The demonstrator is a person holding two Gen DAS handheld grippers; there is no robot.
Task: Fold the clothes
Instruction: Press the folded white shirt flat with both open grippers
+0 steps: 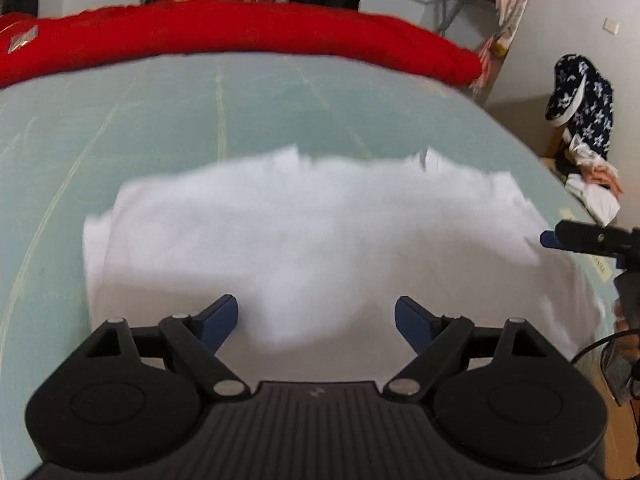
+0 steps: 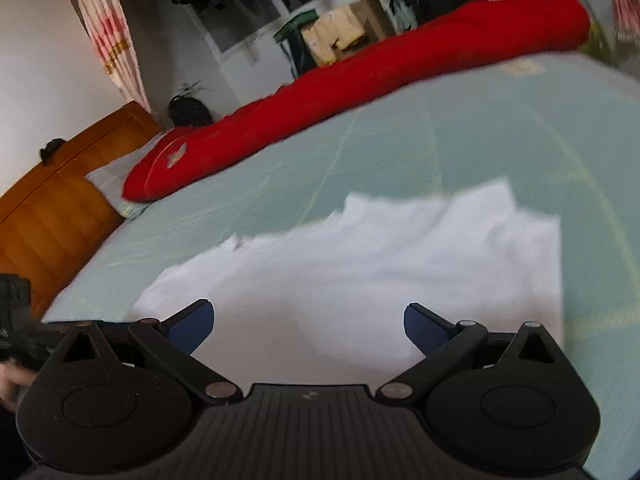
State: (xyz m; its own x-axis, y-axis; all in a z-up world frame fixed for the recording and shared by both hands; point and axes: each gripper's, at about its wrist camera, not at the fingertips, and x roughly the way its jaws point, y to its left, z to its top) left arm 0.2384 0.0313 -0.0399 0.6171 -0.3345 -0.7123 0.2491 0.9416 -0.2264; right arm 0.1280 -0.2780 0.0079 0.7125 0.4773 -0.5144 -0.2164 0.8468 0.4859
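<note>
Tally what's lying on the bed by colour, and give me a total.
White: 1, the white garment spread flat on the bed.
Red: 1, the rolled red quilt along the far edge.
Total: 2.
Both grippers' jaws are open and hold nothing.

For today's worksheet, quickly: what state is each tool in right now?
Left tool: open, empty, over the white garment.
Right tool: open, empty, over the same garment.

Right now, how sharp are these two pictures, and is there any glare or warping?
Left wrist view: white garment smeared by motion blur, bed sheet bowed by the fisheye. Right wrist view: red quilt and garment edges blurred, the gripper body crisp. No strong glare in either.
</note>
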